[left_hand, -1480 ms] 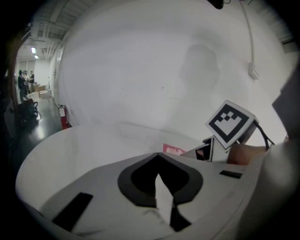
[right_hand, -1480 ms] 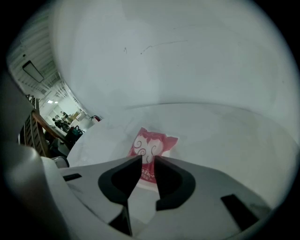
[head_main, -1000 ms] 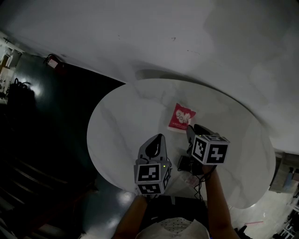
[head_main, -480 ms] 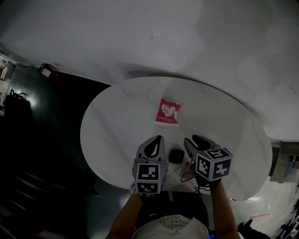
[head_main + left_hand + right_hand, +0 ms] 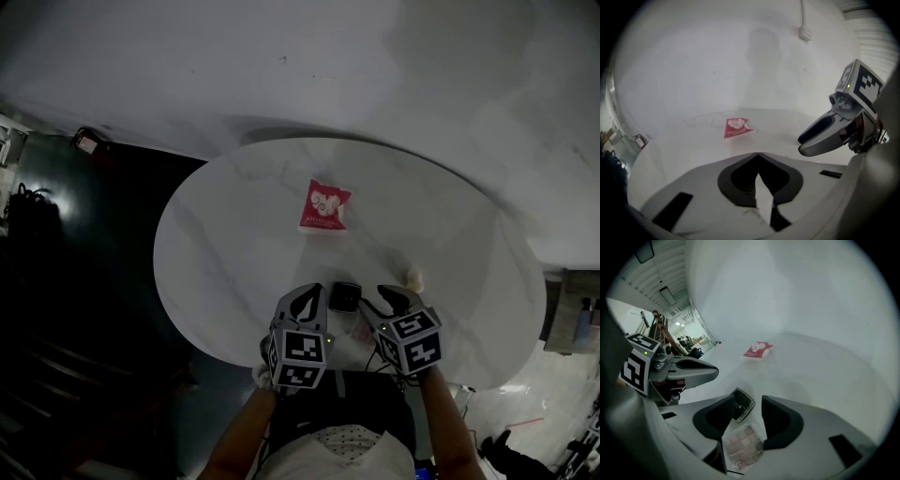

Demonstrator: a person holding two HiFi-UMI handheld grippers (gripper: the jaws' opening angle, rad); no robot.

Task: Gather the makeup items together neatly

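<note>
Black compact (image 5: 740,405) just beyond right hand-held gripper (image 5: 747,402)

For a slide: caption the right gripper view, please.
Right gripper, jaws just opened wider, frames an ungripped black compact and eyeshadow palette on the white table; red sachet beyond.

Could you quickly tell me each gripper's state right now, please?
Left gripper: shut, empty.
Right gripper: open, jaws just widened; palette below between them, not gripped.

Palette (image 5: 743,446) part-hidden by right tongs (image 5: 747,404); red packet (image 5: 323,206) print too sm. to read.
</note>
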